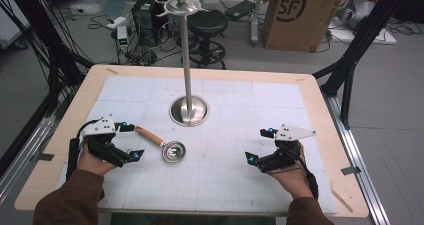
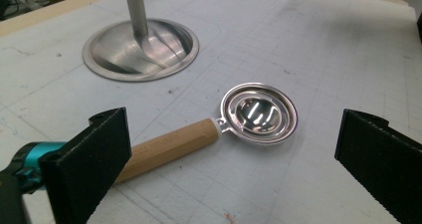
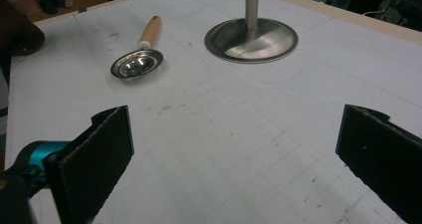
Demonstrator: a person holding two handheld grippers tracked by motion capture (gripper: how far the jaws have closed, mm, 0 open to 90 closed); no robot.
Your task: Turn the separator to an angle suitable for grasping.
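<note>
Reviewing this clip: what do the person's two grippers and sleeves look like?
Both the left gripper and the right gripper are black, with flat rectangular black jaws, teal-blue fittings near the jaw bases, and a grey three-cornered plate on top. A black cable trails from each along the wrist. The person wears brown sleeves.
</note>
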